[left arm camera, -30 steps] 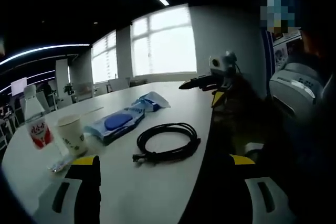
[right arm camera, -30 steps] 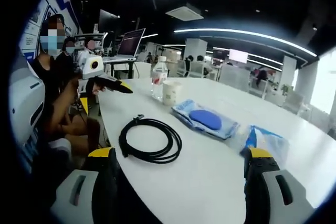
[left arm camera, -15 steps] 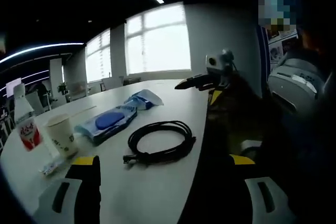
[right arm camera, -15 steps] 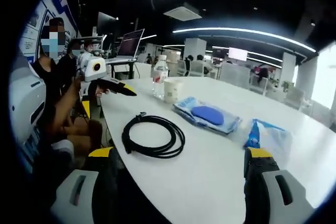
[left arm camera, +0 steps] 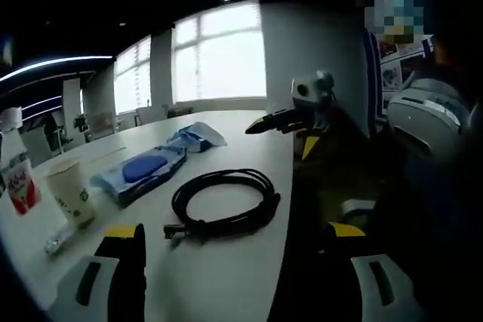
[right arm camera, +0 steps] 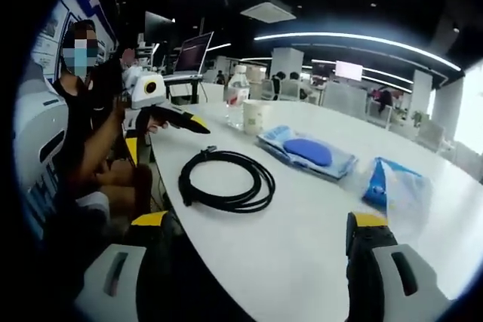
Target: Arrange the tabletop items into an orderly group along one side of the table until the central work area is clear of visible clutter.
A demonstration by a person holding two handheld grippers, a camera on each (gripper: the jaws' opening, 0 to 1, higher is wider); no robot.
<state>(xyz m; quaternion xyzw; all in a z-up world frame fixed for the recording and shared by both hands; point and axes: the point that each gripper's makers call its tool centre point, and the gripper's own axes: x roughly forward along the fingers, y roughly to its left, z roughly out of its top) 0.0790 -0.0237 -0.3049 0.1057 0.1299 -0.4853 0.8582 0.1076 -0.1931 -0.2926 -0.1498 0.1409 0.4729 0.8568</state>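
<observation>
A coiled black cable (left arm camera: 223,201) (right arm camera: 225,180) lies near the white table's (left arm camera: 249,277) edge. Beyond it are a blue wipes pack (left arm camera: 139,171) (right arm camera: 306,152) and a blue-and-white bag (left arm camera: 192,136) (right arm camera: 396,182). A paper cup (left arm camera: 66,190) (right arm camera: 253,116), a red-labelled bottle (left arm camera: 16,179) (right arm camera: 237,103) and a small wrapper (left arm camera: 56,240) stand at one end. My left gripper (left arm camera: 235,230) (right arm camera: 177,117) is open, with nothing between its fingers. My right gripper (right arm camera: 258,220) (left arm camera: 275,120) is open too, low at the table's edge and holding nothing.
A person (right arm camera: 83,133) sits at the table's edge, with a white chair (left arm camera: 426,111) behind. Desks with a laptop (right arm camera: 192,50) stand beyond the bottle. Bright windows (left arm camera: 219,54) lie past the far end. Bare tabletop (right arm camera: 302,239) lies in front of the right gripper.
Both views have shifted with the hands. In the right gripper view the left gripper has come further over the table's edge, toward the cable. The items on the table have not moved.
</observation>
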